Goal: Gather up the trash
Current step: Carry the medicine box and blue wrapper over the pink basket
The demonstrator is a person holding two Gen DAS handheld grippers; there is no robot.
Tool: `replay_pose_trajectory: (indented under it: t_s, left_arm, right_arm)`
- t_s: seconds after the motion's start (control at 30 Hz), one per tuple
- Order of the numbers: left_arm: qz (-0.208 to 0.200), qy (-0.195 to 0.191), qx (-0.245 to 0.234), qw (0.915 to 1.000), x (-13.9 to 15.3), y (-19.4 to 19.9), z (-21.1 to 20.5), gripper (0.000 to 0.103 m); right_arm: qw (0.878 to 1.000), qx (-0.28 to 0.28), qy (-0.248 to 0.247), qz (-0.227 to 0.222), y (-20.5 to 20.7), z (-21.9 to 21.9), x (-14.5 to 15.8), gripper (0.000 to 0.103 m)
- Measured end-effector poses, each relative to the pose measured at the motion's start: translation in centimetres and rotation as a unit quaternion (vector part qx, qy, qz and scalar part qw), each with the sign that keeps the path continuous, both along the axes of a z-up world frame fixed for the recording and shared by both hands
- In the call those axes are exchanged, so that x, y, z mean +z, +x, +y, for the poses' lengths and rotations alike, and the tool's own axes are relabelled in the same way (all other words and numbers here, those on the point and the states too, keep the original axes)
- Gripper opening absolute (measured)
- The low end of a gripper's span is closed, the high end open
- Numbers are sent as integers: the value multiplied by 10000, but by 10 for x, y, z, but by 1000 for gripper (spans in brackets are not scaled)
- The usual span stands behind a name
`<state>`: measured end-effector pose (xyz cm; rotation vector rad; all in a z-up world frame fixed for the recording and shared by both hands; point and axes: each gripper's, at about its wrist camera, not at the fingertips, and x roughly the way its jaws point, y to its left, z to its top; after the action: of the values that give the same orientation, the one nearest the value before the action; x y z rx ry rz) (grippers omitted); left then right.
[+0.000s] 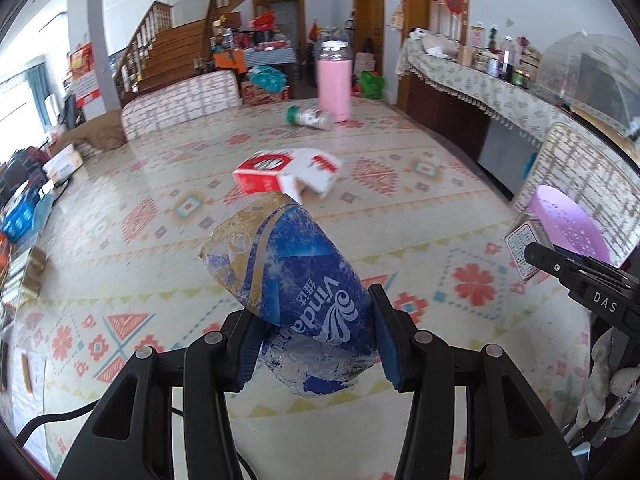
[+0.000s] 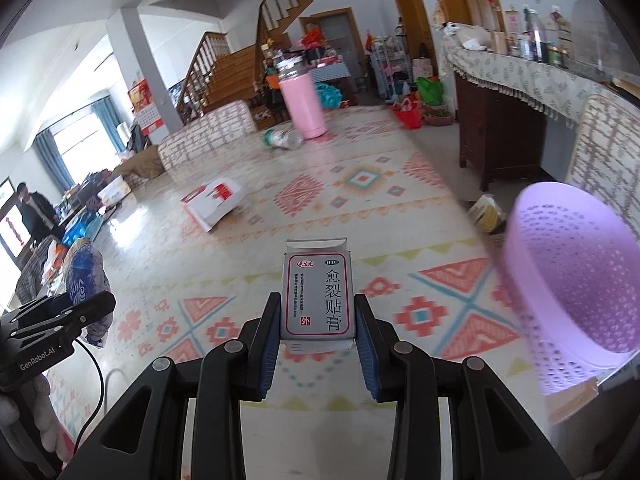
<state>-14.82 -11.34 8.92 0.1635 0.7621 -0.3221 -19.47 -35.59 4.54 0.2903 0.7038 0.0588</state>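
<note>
My left gripper [image 1: 316, 332] is shut on a crumpled blue tissue wrapper [image 1: 296, 280], held above the patterned tablecloth [image 1: 160, 216]. The same wrapper [image 2: 84, 276] shows at the left edge of the right wrist view. My right gripper [image 2: 318, 334] is shut on a small grey medicine box [image 2: 318, 300], upright between the blue pads; that box [image 1: 522, 250] also appears at the right of the left wrist view. A purple perforated basket [image 2: 568, 280] stands close on the right. On the table lie a torn red-and-white carton [image 1: 286, 172] and a tipped clear plastic bottle [image 1: 312, 117].
A tall pink bottle [image 1: 335, 80] stands at the table's far end. Chairs with patterned covers [image 1: 180, 100] flank the table. A sideboard [image 1: 480, 84] loaded with jars runs along the right. A person [image 2: 34, 208] stands far left by a screen.
</note>
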Motion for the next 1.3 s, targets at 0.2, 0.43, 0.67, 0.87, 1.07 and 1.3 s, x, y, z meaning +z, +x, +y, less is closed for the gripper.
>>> replay_pose_trajectory:
  t_s: [0.2,0.43,0.67,0.87,1.07,1.3]
  left_arm:
    - [-102,46,-519,9986,7,-4,-49,49]
    - [-86,107,-1254,9920,6,-8,-123,49]
    - [-87,160,-1772,9840,5,-14,-193,49]
    - [-172,295,-2044,9783,3,-17,-237,49]
    - [-211,389,-2155,9755,1,-14,-266,49]
    - [-194,444,-2177,9748,-1,-7,-281,49]
  right_arm:
    - [9991,-418,54,-109,-23,-44,9,37]
    - [9951,-983,-83,-114,-49,-100,17,37]
    - [9888,-1482,-170,-84,-71,-150,20,37]
    - [9855,-1692,-115,34,-76,-179,13,37]
    - [9844,-1754,-86,117,-70,-196,9,37]
    - [9841,-1764,-56,181,-59,-210,4,37]
